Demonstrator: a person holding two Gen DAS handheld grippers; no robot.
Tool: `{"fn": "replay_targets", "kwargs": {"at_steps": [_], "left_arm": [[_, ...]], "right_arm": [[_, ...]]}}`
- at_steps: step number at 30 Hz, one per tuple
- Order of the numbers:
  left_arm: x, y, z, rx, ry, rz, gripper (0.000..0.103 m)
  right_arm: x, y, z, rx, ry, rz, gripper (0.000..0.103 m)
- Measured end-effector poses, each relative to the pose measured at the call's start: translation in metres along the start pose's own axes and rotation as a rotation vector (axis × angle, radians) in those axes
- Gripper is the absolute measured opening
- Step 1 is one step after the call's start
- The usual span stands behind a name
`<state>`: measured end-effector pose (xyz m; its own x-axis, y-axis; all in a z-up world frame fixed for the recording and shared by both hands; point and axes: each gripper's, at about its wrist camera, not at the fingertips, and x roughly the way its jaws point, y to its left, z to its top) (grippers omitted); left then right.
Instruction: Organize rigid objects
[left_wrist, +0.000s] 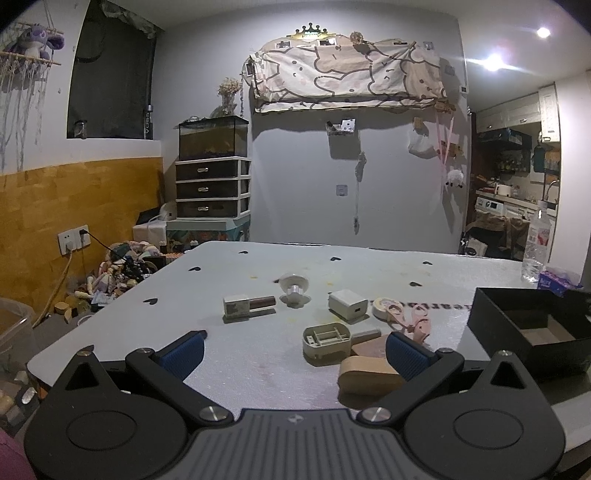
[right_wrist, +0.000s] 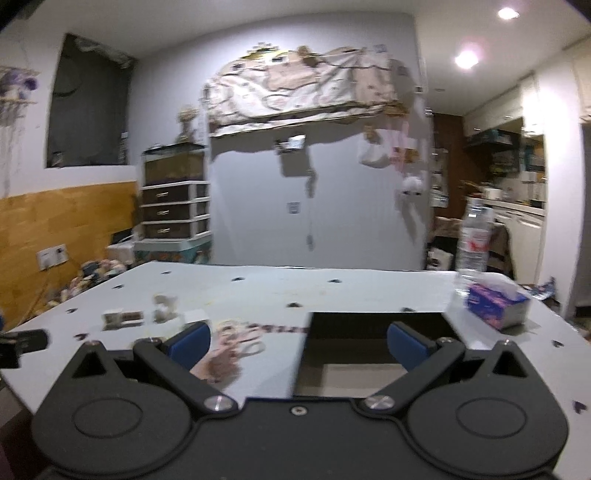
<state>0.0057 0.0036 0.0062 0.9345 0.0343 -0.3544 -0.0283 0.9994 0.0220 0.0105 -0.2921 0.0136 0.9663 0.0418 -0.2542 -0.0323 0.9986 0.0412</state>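
**Crowded cluster, blurred right view: where a pick could slip**

Both tongs are released and hold nothing. The left tongs (left_wrist: 294, 349) hover low over the near edge of the surface (left_wrist: 236, 365); the right tongs (right_wrist: 298, 343) hang before the black box (right_wrist: 376, 350), which stands open on the right side.

The loose items lie left of the box, none inside as far as the views show: a lipstick (left_wrist: 248, 305), a white knob (left_wrist: 293, 290), a charger (left_wrist: 348, 304), a tape roll (left_wrist: 384, 306), pink scissors (left_wrist: 415, 321), a beige plug shell (left_wrist: 327, 339) and a tan block (left_wrist: 369, 374).

The main risk sits in the near cluster. The plug shell, the tan block and a flat piece between them touch or overlap, so closing on one would likely shove or drag a neighbour. The knob looks round and may roll if nudged. The block lies close to the near edge and could be pushed off. The right view is smeared by motion, so aiming from it now would be unreliable, and a low carry could clip the box wall.
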Motion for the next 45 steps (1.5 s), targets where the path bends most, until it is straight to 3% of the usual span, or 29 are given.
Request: {"fn": "replay_targets", "kwargs": {"at_steps": [7,12,19,21,23,26,30,32,33,45], "left_arm": [[0.011,-0.001,-0.005,0.024,-0.011,0.009,0.103],[0.021,-0.003,-0.013,0.012,0.014,-0.057,0.103],[0.042,-0.012,-0.025,-0.004,0.070,-0.117,0.103],[0.049,-0.019,-0.029,0.006,0.081,-0.115,0.103],[0.057,-0.025,-0.033,0.012,0.097,-0.114,0.103],[0.066,-0.031,-0.037,0.004,0.104,-0.144,0.103],[0.079,-0.039,-0.042,0.006,0.127,-0.171,0.103],[0.085,-0.042,-0.044,0.010,0.133,-0.185,0.103],[0.088,-0.043,-0.045,0.011,0.133,-0.193,0.102],[0.116,-0.056,-0.046,0.013,0.140,-0.208,0.098]], "right_arm": [[0.000,-0.050,0.001,0.030,-0.013,-0.152,0.103],[-0.004,-0.091,-0.001,0.109,-0.066,-0.245,0.103],[0.028,-0.124,-0.004,0.008,0.110,-0.272,0.102],[0.040,-0.132,-0.004,0.028,0.164,-0.256,0.094],[0.049,-0.139,-0.006,0.067,0.205,-0.213,0.076],[0.067,-0.144,-0.011,0.097,0.269,-0.206,0.058],[0.086,-0.146,-0.019,0.087,0.328,-0.182,0.038],[0.092,-0.146,-0.021,0.085,0.342,-0.174,0.019],[0.095,-0.146,-0.023,0.090,0.350,-0.165,0.015],[0.109,-0.139,-0.029,0.028,0.381,-0.215,0.014]]}}
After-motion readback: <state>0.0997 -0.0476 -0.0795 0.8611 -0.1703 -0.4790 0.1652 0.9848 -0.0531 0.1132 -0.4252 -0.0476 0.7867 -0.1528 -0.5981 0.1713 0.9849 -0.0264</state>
